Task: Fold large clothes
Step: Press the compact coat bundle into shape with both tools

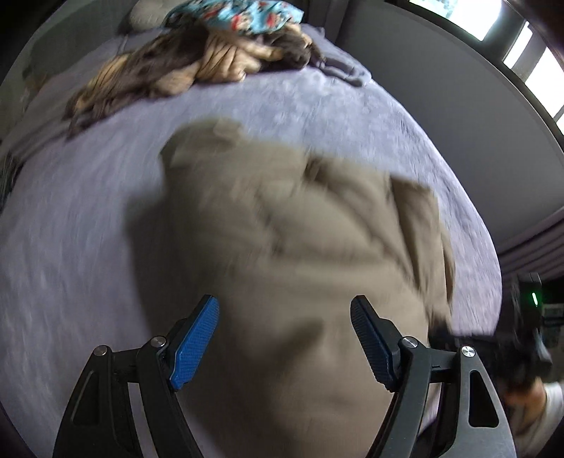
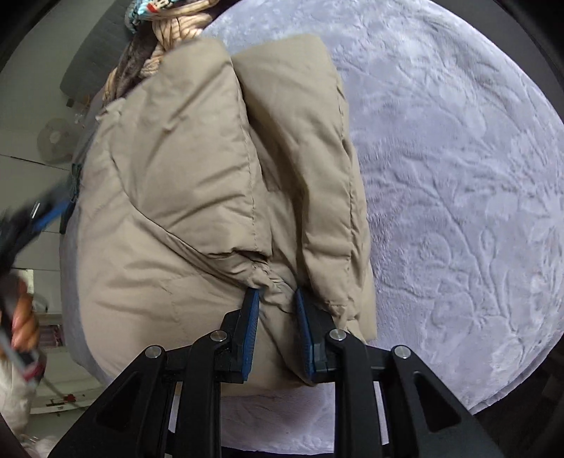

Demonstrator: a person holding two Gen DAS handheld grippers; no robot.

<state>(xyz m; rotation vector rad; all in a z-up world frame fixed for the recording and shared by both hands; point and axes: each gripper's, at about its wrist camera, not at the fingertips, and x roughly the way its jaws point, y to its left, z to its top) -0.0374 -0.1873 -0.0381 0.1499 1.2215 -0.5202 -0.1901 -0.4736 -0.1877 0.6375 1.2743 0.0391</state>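
Note:
A puffy beige jacket (image 1: 282, 229) lies folded on a lavender bedspread (image 1: 70, 229). My left gripper (image 1: 284, 306) is open and empty above the jacket's near part; this view is blurred by motion. In the right wrist view the jacket (image 2: 183, 176) shows two padded folds side by side. My right gripper (image 2: 276, 294) is shut on a bunched hem of the jacket at its near edge. The right gripper also shows blurred at the right edge of the left wrist view (image 1: 454, 338). The left gripper appears blurred at the left edge of the right wrist view (image 2: 42, 215).
A heap of brown and tan clothes (image 1: 183, 67) and a blue floral garment (image 1: 239, 16) lie at the far end of the bed. A grey wall (image 1: 440, 88) and windows (image 1: 528, 60) are to the right. A fan (image 2: 53, 139) stands beyond the bed.

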